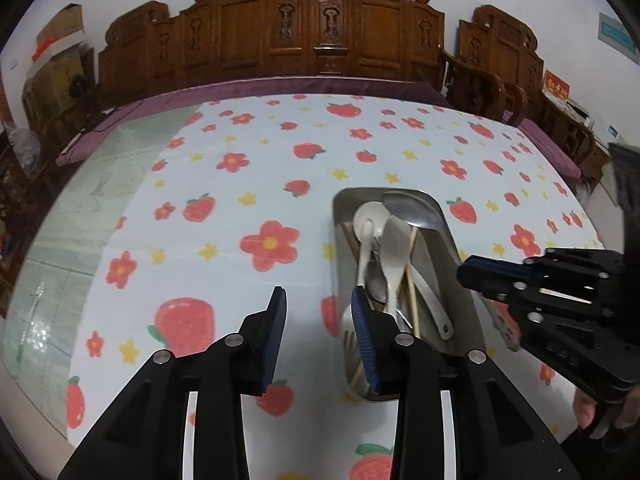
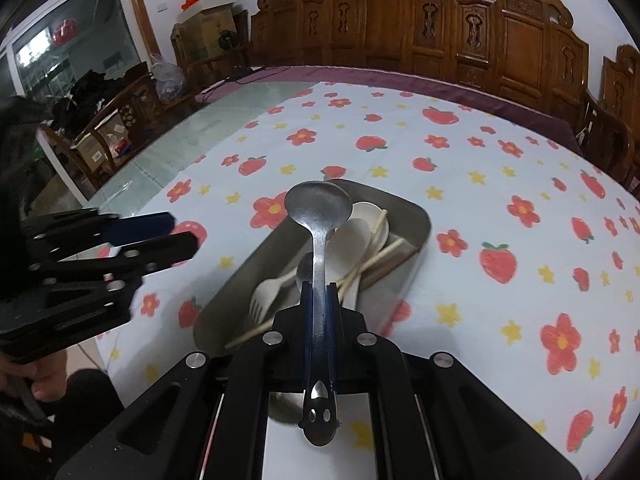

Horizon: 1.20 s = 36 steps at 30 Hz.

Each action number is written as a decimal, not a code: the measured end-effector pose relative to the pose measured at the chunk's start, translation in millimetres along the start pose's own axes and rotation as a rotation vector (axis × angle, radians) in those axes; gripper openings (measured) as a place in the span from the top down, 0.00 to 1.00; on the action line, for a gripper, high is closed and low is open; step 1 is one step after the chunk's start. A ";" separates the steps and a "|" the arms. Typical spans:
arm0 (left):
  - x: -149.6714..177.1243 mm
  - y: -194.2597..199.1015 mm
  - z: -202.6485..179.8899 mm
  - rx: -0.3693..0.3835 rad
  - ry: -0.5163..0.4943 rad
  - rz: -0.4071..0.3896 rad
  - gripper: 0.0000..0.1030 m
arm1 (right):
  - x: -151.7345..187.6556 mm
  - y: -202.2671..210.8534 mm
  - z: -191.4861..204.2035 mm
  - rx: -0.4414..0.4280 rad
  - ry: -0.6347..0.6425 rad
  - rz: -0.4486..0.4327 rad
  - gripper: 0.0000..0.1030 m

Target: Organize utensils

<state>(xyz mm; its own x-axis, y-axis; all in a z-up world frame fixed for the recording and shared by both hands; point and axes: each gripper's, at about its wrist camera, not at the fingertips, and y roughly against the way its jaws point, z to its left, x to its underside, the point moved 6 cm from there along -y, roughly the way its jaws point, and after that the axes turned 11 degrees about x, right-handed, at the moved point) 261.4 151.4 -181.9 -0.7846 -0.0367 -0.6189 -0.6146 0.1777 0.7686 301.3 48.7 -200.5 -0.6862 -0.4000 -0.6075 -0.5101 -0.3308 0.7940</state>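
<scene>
A steel tray sits on the flowered tablecloth and holds white spoons, a white fork and chopsticks. My right gripper is shut on the handle of a metal spoon, whose bowl hangs over the tray's far end. The spoon's bowl also shows in the left wrist view. My left gripper is open and empty, just left of the tray's near end. The right gripper shows at the tray's right side.
The tablecloth covers most of a glass-topped table. Carved wooden chairs line the far side. Boxes and clutter stand at the far left. The left gripper shows left of the tray.
</scene>
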 end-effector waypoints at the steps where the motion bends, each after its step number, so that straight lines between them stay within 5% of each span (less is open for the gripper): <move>1: -0.7 2.6 3.0 -0.004 0.003 -0.004 0.69 | -1.3 -3.5 1.6 -0.001 -0.008 0.005 0.92; 18: 0.7 25.2 14.5 -0.021 0.009 -0.036 0.64 | 2.3 -43.3 13.3 0.007 -0.093 0.041 0.91; 26: 1.0 34.7 -2.0 -0.016 -0.005 -0.059 0.53 | 2.8 0.8 3.0 0.018 -0.073 -0.046 0.91; 32: 3.8 41.8 -27.0 0.009 -0.018 -0.073 0.45 | 15.0 61.4 -17.0 0.078 -0.085 -0.143 0.77; 34: 4.5 45.0 -37.1 0.018 -0.029 -0.087 0.21 | 20.3 78.3 -22.6 0.096 -0.088 -0.166 0.66; 36: 4.6 49.6 -46.9 0.023 -0.044 -0.110 0.14 | 27.2 96.2 -29.9 0.117 -0.099 -0.186 0.56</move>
<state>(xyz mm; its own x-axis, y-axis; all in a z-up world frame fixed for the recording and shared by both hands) 223.4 114.0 -139.0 -0.7078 -0.0140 -0.7063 -0.6945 0.1971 0.6920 249.1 -19.6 -141.3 -0.6192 -0.2533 -0.7432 -0.6855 -0.2872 0.6690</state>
